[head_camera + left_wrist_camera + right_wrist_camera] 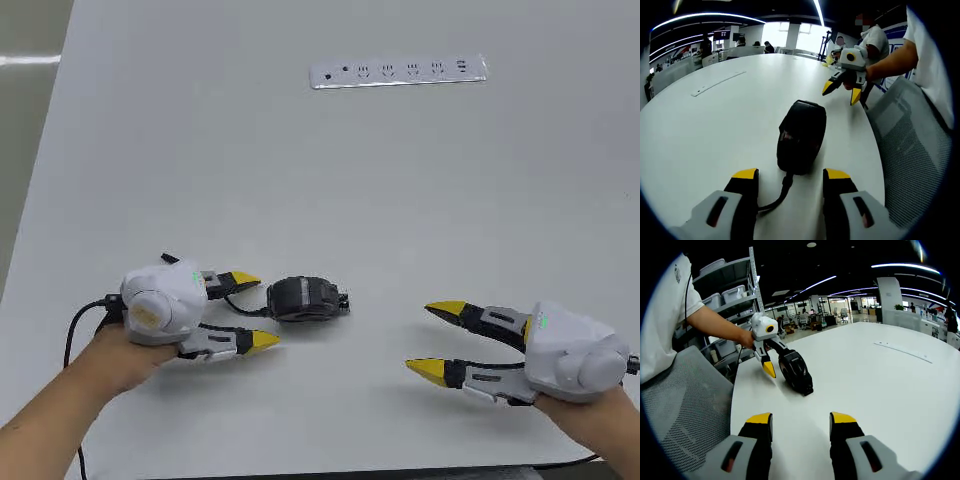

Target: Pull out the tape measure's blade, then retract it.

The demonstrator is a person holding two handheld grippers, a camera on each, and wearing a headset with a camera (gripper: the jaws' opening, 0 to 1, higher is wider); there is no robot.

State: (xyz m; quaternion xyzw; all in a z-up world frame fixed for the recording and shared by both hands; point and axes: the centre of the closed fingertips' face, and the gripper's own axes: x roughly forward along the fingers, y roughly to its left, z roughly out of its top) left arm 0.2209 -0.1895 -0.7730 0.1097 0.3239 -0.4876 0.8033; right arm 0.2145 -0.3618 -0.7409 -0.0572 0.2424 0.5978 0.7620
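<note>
Wide tabletop (300, 180) beyond tape measure (305, 298)

A white power strip (398, 72) lies flat on the white table (250, 180).

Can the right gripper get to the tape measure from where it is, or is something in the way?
Probably yes. The right gripper is open, and only bare table lies between it and the tape measure. The left gripper sits open at the tape measure's other side, off that path.
</note>
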